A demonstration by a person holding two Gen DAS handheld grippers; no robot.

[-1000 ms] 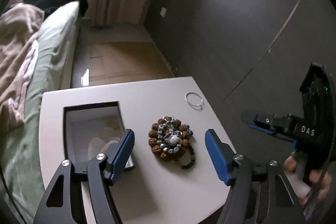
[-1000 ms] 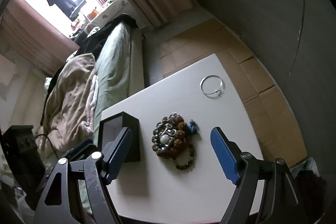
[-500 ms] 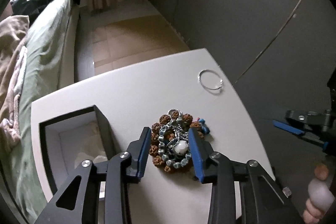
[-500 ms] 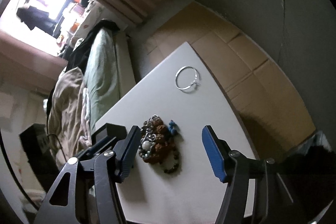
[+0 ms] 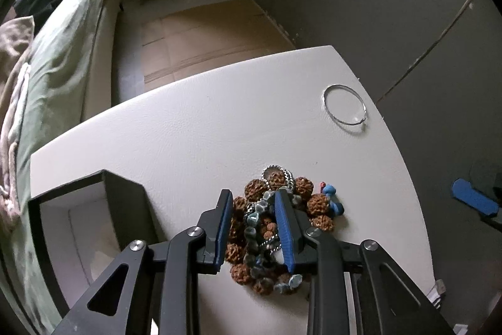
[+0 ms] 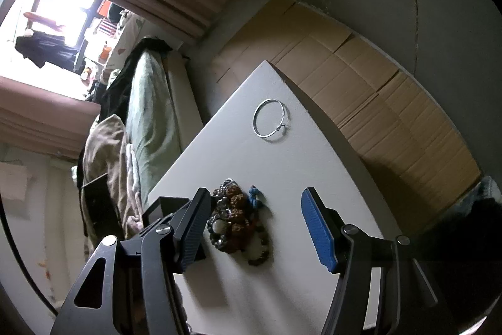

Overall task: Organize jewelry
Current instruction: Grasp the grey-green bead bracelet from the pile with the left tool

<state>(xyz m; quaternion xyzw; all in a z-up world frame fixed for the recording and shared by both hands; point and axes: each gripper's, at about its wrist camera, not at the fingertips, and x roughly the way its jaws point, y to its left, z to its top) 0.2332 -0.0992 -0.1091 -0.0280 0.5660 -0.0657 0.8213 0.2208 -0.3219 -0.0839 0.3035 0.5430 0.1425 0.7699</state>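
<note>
A pile of jewelry (image 5: 276, 225) lies on the white table (image 5: 194, 140): brown seed-bead bracelets, a grey-green bead strand, a silver chain and a blue charm. My left gripper (image 5: 255, 228) has its blue pads closed around the grey-green strand and chain in the pile. An open black box (image 5: 94, 222) with a white lining stands left of the pile. A thin silver bangle (image 5: 344, 108) lies apart at the table's far right. My right gripper (image 6: 257, 228) is open and empty above the table, the pile (image 6: 235, 218) between its fingers; the bangle (image 6: 270, 121) lies beyond.
A bed with green bedding (image 5: 53, 77) runs along the table's left side. A grey wall (image 5: 392, 5) stands to the right and cardboard covers the floor (image 5: 204, 30) beyond the table. The right gripper's blue pad (image 5: 473, 200) shows at the right edge.
My left gripper came down onto the jewelry pile and its jaws narrowed from wide open to closed around the bead strand. My right gripper tilted and drifted slightly, staying open.
</note>
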